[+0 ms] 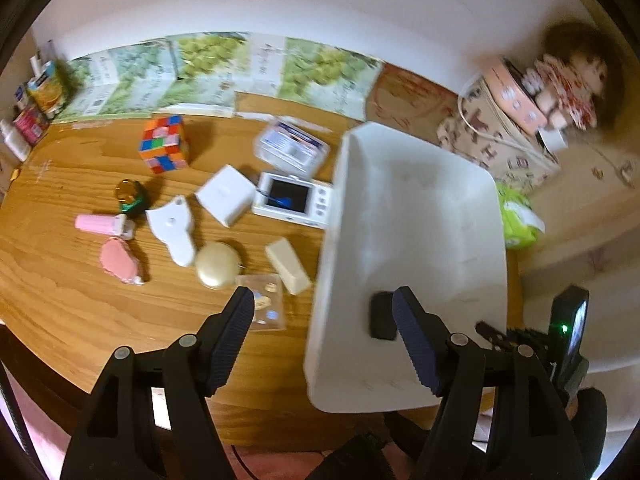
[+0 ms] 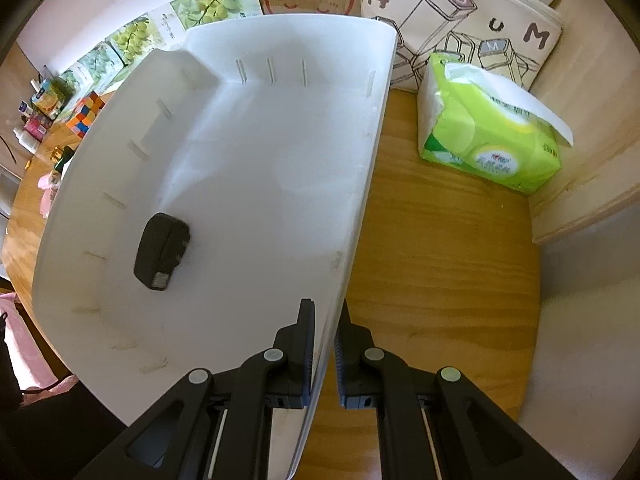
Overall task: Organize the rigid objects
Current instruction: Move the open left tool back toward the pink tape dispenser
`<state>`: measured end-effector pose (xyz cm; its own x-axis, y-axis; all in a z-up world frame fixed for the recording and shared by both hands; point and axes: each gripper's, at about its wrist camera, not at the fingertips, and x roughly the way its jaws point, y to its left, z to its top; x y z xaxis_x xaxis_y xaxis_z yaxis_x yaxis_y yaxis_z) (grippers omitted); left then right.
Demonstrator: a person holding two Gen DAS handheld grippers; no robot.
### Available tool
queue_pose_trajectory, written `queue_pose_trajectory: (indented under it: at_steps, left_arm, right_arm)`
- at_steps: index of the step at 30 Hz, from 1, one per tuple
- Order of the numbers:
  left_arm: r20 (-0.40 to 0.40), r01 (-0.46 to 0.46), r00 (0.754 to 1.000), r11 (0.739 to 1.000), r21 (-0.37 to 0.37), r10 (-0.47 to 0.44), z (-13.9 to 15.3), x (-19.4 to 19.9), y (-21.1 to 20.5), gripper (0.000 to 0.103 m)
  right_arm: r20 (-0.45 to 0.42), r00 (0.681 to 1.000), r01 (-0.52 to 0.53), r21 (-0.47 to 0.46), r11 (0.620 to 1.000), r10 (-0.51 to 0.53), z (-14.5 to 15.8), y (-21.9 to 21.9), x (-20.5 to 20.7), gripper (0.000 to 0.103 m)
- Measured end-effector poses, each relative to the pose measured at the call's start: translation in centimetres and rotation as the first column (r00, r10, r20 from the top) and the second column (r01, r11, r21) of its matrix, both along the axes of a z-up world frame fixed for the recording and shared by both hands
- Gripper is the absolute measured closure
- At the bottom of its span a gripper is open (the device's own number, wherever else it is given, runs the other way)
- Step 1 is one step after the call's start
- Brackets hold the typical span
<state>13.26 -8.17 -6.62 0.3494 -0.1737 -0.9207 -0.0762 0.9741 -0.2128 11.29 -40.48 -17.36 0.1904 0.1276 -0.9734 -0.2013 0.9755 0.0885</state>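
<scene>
A white plastic bin [image 1: 420, 216] stands on the wooden table; a black power adapter [image 1: 380, 316] lies inside it and shows in the right wrist view [image 2: 162, 250]. My right gripper [image 2: 325, 320] is shut on the bin's right wall [image 2: 360, 208]. My left gripper [image 1: 324, 312] is open and empty above the bin's left edge. On the table left of the bin lie a Rubik's cube [image 1: 164, 144], a white box [image 1: 226, 194], a small white screen device [image 1: 294, 200], a cream block [image 1: 288, 266], a round gold compact [image 1: 218, 266] and pink items [image 1: 118, 262].
A clear plastic case [image 1: 292, 148] lies behind the screen device. A green tissue pack [image 2: 488, 132] sits right of the bin, with a printed tote bag [image 2: 460, 20] behind it. Bottles and cartons [image 1: 36, 108] stand at the far left. A wall runs behind.
</scene>
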Motion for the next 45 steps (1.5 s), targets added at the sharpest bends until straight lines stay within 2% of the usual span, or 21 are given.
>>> queue_pose_trajectory:
  at_steps: [5,12,22,27,30,38,45]
  left_arm:
    - [-0.003,-0.061,0.998,0.998,-0.021,0.061,-0.5,-0.2,3.1,0.028]
    - [-0.012,-0.158,0.987,0.987,-0.011,0.158,-1.8,-0.6,8.1,0.028]
    - [-0.114,-0.289,0.95,0.957,0.018,0.289,-5.3,-1.2,15.6,0.028]
    - [-0.158,-0.325,0.932,0.945,0.035,0.326,-6.7,-1.3,18.5,0.028]
    - [-0.19,-0.346,0.918,0.937,0.041,0.347,-7.8,-1.3,20.0,0.021]
    - [-0.249,-0.387,0.891,0.922,0.028,0.381,-10.2,-1.0,22.7,0.021]
    - [-0.284,-0.398,0.877,0.917,0.022,0.387,-12.2,0.0,23.9,0.021]
  right_arm:
    - [-0.033,0.999,0.031,-0.004,1.0,-0.031,-0.1,-0.1,-0.9,0.094]
    - [-0.093,0.989,0.115,-0.026,0.993,-0.117,0.0,-0.4,-1.9,0.094]
    - [-0.148,0.961,0.23,-0.037,0.972,-0.233,0.2,-0.7,-3.2,0.094]
    - [-0.159,0.95,0.266,-0.041,0.963,-0.27,0.2,-0.7,-3.5,0.094]
    - [-0.163,0.945,0.278,-0.051,0.959,-0.282,0.2,-0.5,-3.5,0.094]
    - [-0.175,0.935,0.302,-0.064,0.951,-0.309,0.1,-0.6,-3.0,0.094]
    - [-0.195,0.928,0.305,-0.094,0.948,-0.318,-0.1,0.2,-1.8,0.094]
